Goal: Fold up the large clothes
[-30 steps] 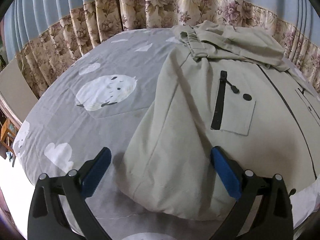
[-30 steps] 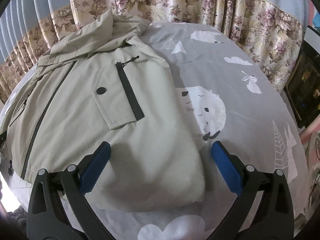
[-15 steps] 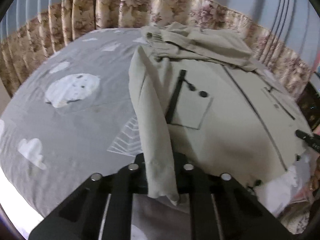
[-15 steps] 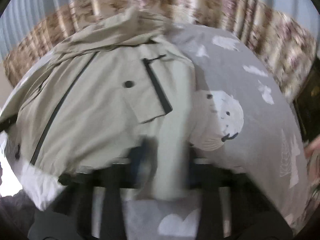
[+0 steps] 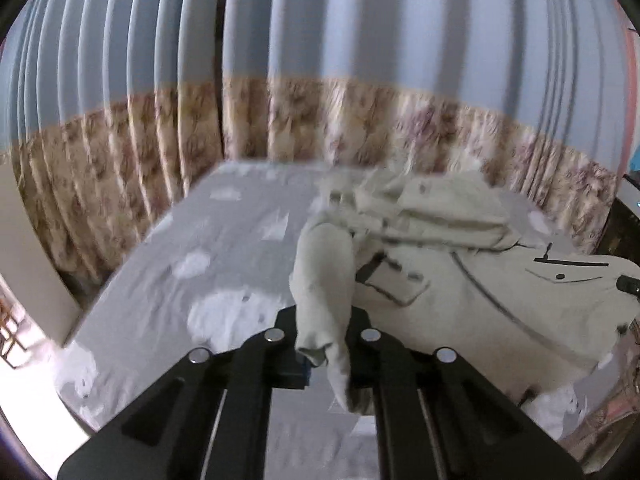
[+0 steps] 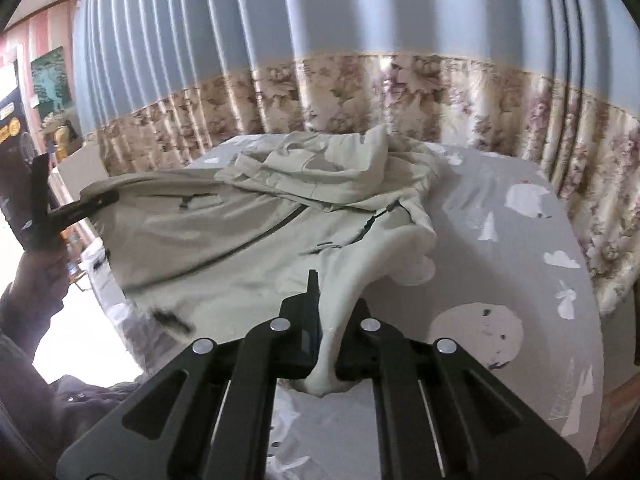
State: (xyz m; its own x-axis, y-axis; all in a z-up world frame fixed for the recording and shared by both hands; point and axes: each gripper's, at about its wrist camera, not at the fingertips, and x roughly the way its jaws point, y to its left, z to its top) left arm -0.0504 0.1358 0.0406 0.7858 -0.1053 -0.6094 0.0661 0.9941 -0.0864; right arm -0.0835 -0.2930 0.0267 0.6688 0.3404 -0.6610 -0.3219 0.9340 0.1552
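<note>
A beige hooded jacket (image 5: pixel 480 300) lies front up on the bed, with black zips and flap pockets. In the left wrist view my left gripper (image 5: pixel 324 320) is closing tight on one bottom corner, and the fabric rises to it in a ridge. In the right wrist view my right gripper (image 6: pixel 332 312) is closing tight on the other bottom corner of the jacket (image 6: pixel 224 232), pulled up into a taut strip. The left gripper (image 6: pixel 96 200) also shows there at the far left, held by a hand (image 6: pixel 40 272), with the hem lifted off the bed.
The bed (image 5: pixel 224 264) has a grey sheet with white animal prints. Blue and floral curtains (image 5: pixel 320 60) run along its far side. The bed's edge drops off at the left (image 5: pixel 72 344). Dark furniture (image 5: pixel 624 232) stands at the right.
Both grippers have gone from open over the jacket's bottom corners to shut on them. Both have risen, lifting the hem off the bed, and the views now tilt up toward the curtains.
</note>
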